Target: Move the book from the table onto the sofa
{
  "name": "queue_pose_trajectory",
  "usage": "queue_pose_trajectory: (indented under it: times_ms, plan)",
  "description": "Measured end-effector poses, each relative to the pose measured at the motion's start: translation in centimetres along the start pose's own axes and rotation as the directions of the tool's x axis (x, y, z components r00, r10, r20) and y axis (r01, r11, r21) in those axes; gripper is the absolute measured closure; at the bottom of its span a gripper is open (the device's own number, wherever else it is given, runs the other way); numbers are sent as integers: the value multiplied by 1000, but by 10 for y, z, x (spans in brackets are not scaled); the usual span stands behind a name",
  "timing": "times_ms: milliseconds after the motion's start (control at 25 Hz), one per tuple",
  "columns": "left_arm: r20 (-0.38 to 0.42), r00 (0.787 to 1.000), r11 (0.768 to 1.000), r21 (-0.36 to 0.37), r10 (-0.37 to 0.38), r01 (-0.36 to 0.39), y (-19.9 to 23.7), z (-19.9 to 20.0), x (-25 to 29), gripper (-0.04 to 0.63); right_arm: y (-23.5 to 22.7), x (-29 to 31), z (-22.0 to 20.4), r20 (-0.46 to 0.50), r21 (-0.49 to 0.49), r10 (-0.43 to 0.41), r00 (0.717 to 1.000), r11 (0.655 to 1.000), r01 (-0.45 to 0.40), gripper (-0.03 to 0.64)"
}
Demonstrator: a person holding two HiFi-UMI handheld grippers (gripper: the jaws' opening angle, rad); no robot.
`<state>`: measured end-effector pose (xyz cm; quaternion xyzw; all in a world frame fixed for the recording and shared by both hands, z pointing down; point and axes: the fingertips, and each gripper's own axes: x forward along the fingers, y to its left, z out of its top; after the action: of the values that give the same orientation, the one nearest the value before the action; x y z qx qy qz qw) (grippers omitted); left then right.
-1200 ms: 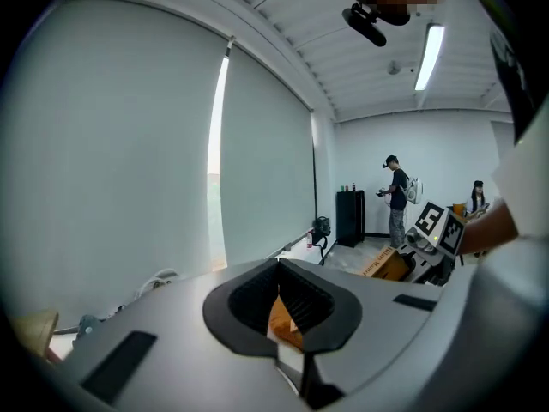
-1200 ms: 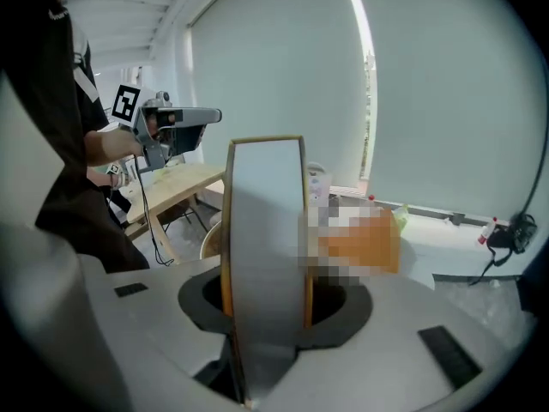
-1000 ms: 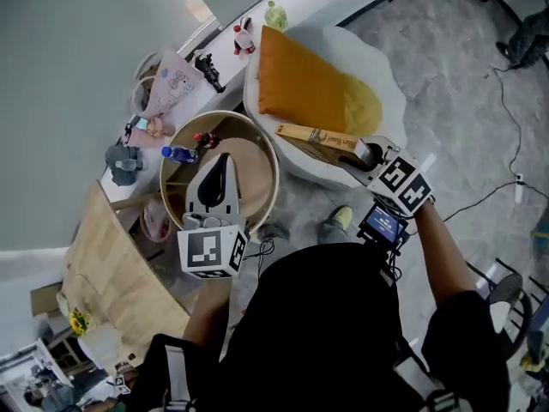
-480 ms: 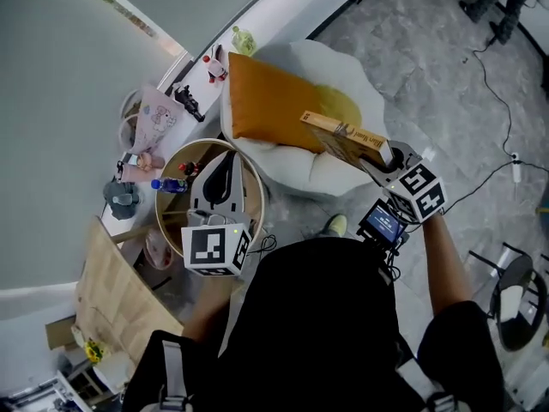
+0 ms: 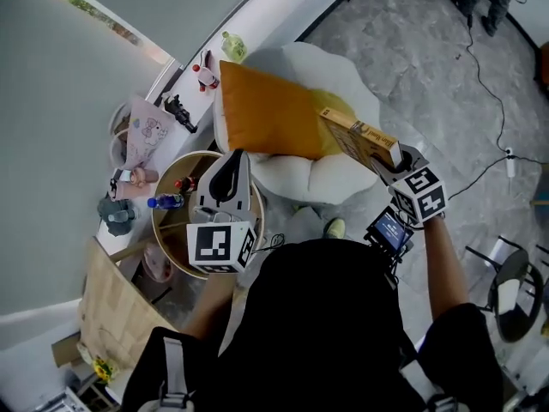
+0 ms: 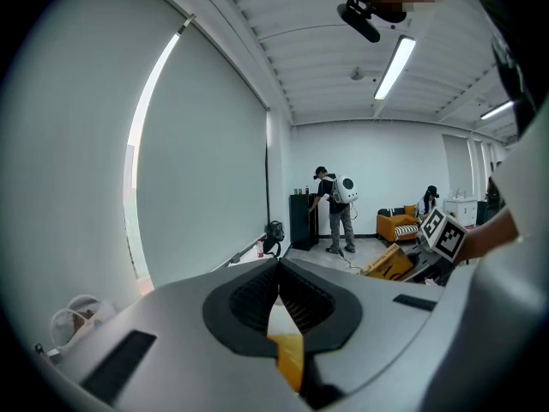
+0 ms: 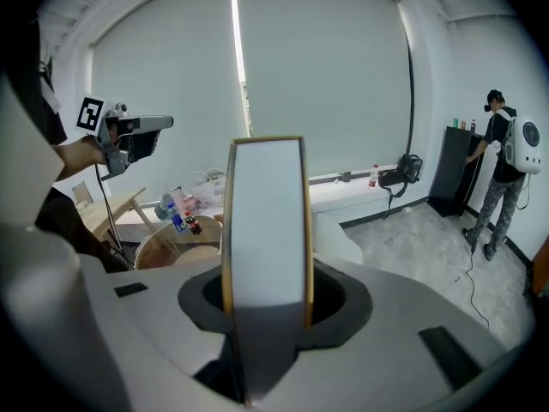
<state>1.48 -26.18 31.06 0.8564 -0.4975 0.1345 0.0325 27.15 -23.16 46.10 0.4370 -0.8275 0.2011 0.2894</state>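
The book [image 5: 356, 137] has dark print along its yellow spine, too small to read. The only other markings are the black-and-white squares on each hand-held gripper's cube.

The right hand-held gripper [image 5: 388, 156] holds the book. In the right gripper view its jaws are closed against the two covers and the white page edge [image 7: 264, 221] stands upright between them. From the head view the book sticks out from the jaws, tilted, over the front of the white sofa [image 5: 343, 67], just beside the corner of the orange cushion [image 5: 266, 114]. I cannot tell whether it touches the sofa.

The left hand-held gripper [image 5: 232, 160] is over the round counter [image 5: 161, 234], well apart from the book. Its jaws are together at the tips with nothing between them.

Counted: one book, one cushion, two hand-held grippers. One blue bottle [image 5: 163, 202] lies on the counter. Two people [image 6: 333, 206] are at the far end of the room.
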Motion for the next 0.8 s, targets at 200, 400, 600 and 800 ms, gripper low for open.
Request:
queue_pose_trajectory:
  times_ms: [200,400,600,800]
  plan:
    - [3,1000,999,-28,-30,30,25,8,37,584,-12,23,12,-81,11,-12,997,1000,13,468]
    - [6,999,998,-44,-48,48,43,5,65,584,-25,45,27,-106,1,-27,994,1000,27,468]
    - [2,999,997,-70,-44,44,62,-3,78,584,-32,64,37,-138,7,-37,990,999,39,468]
    - [-10,998,993,-103,-56,54,82,-17,90,584,-33,87,42,-179,9,-40,983,999,42,468]
